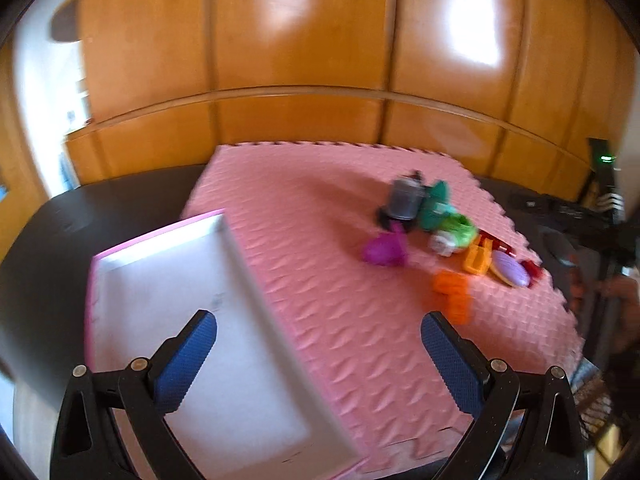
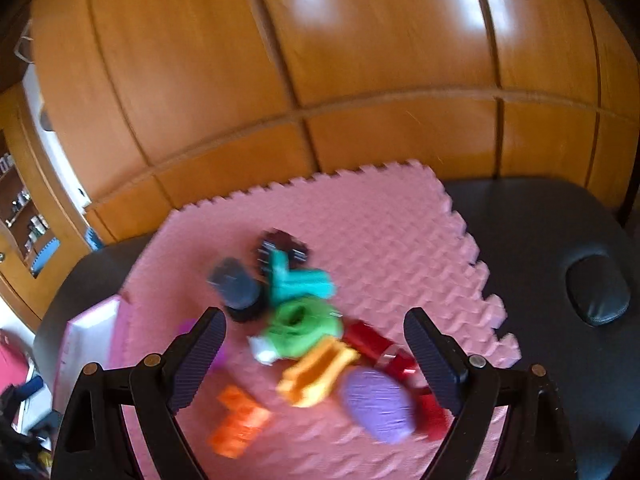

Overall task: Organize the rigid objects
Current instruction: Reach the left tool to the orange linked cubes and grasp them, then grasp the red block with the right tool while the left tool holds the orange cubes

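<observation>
A pile of several small plastic toys lies on a pink foam mat [image 1: 340, 280]. In the right wrist view I see an orange piece [image 2: 238, 420], a yellow piece [image 2: 318, 372], a purple oval [image 2: 378, 404], a red piece [image 2: 380, 346], a green ring [image 2: 304, 328], a teal piece [image 2: 300, 280] and a grey block [image 2: 234, 282]. My right gripper [image 2: 316, 350] is open above the pile. My left gripper [image 1: 318, 354] is open and empty over the edge of a white tray [image 1: 132, 280] with a pink rim. The pile [image 1: 440, 232] lies to its far right.
The mat lies on a black padded table [image 2: 560, 248]. Wooden cabinet doors [image 1: 300, 60] stand behind it. A dark stand with a green light [image 1: 606, 184] is at the right edge of the left wrist view. Shelves [image 2: 20, 216] show at far left.
</observation>
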